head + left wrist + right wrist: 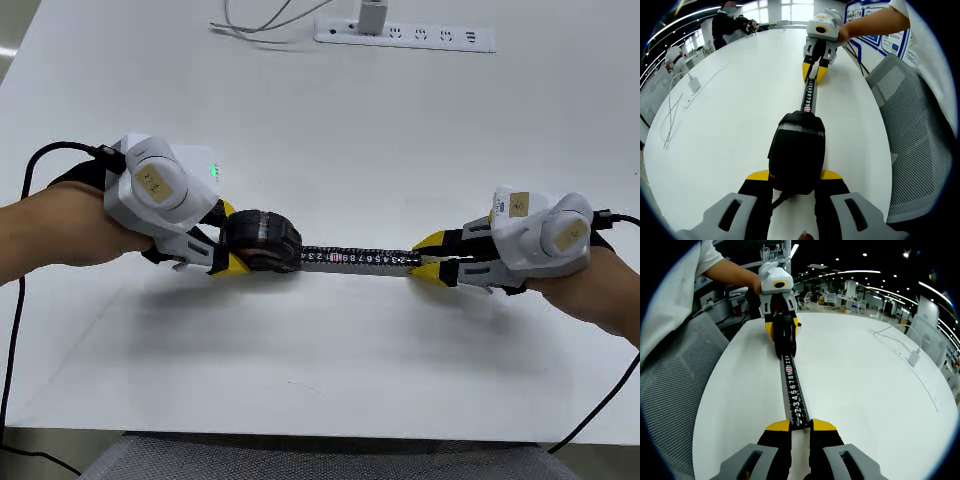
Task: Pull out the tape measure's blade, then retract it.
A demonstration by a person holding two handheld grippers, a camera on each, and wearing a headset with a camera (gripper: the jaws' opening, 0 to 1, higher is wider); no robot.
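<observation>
A black tape measure case (260, 241) sits just above the white table, clamped between the yellow-tipped jaws of my left gripper (229, 238). In the left gripper view the case (796, 151) stands upright between the jaws of that gripper (796, 175). Its black blade (358, 258) with white numbers runs right to my right gripper (430, 256), which is shut on the blade's end. The right gripper view shows the blade (792, 397) stretching from my right gripper (800, 425) to the case (785, 336) in the other gripper.
A white power strip (405, 36) with a plug and cables lies at the table's far edge. A grey mesh chair (300, 458) stands at the near edge. Black cables hang from both hands. People sit at the table's far end (732, 22).
</observation>
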